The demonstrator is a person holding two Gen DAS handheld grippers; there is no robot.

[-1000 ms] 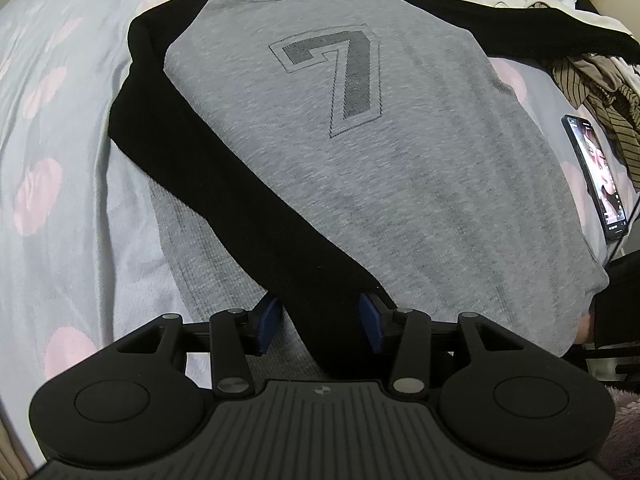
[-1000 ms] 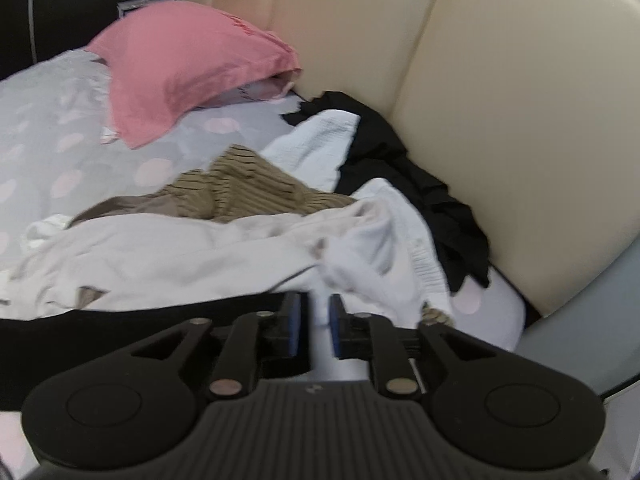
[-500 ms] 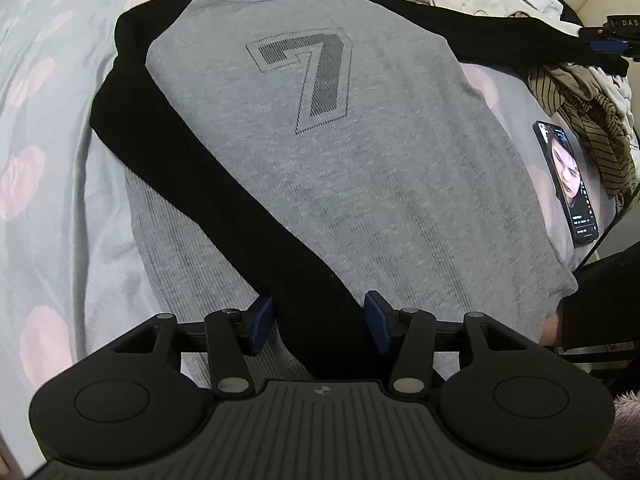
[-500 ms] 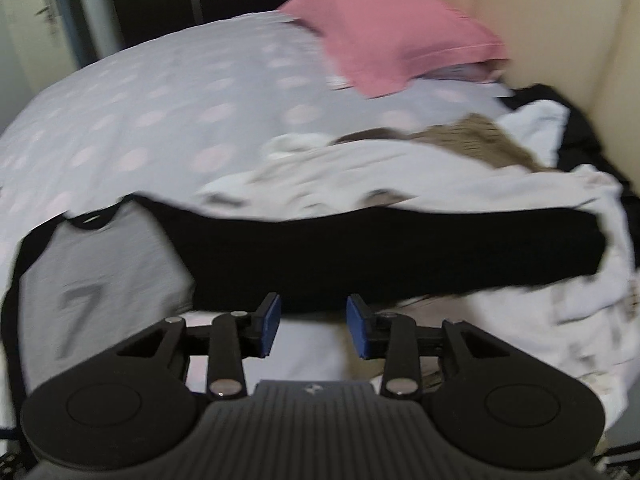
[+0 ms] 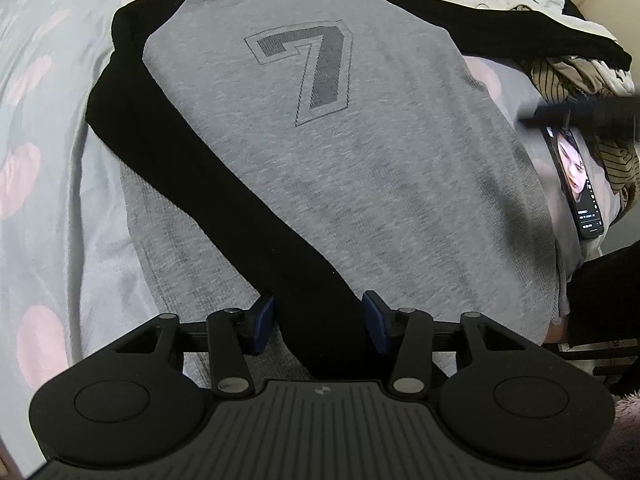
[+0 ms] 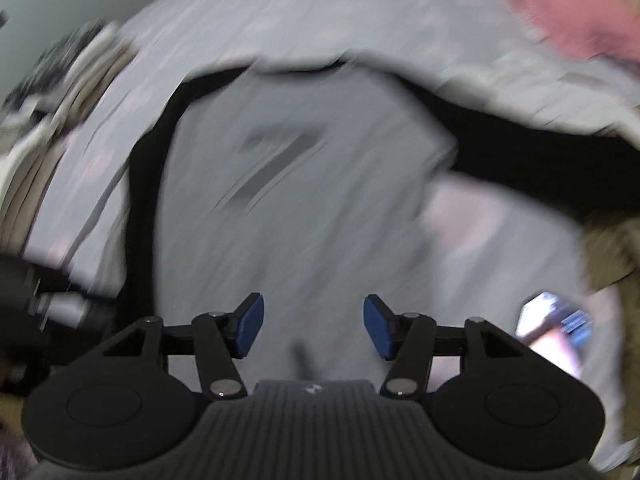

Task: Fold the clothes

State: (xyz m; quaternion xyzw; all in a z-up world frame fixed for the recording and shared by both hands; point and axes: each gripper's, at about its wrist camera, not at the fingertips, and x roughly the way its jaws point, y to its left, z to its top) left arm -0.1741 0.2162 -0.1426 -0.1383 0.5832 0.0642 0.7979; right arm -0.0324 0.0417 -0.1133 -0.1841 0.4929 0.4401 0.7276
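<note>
1. A grey shirt (image 5: 380, 168) with black sleeves and a printed "7" is laid flat on the dotted bed sheet (image 5: 48, 184).
2. One black sleeve (image 5: 248, 208) is folded diagonally across the shirt.
3. The left gripper (image 5: 318, 322) straddles that sleeve's end; its jaws are closing, the pads not seen pressing.
4. The right gripper (image 6: 311, 326) is opening above the shirt, with nothing between its jaws.
5. A phone (image 5: 576, 184) lies near the bed's right edge, beside the shirt.

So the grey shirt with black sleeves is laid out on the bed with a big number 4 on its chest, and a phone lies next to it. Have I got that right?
Almost. The number on the shirt is a 7, not a 4; the left wrist view shows it clearly. The rest holds: the grey shirt with black sleeves lies spread on the bed, and the phone lies beside it.
</note>
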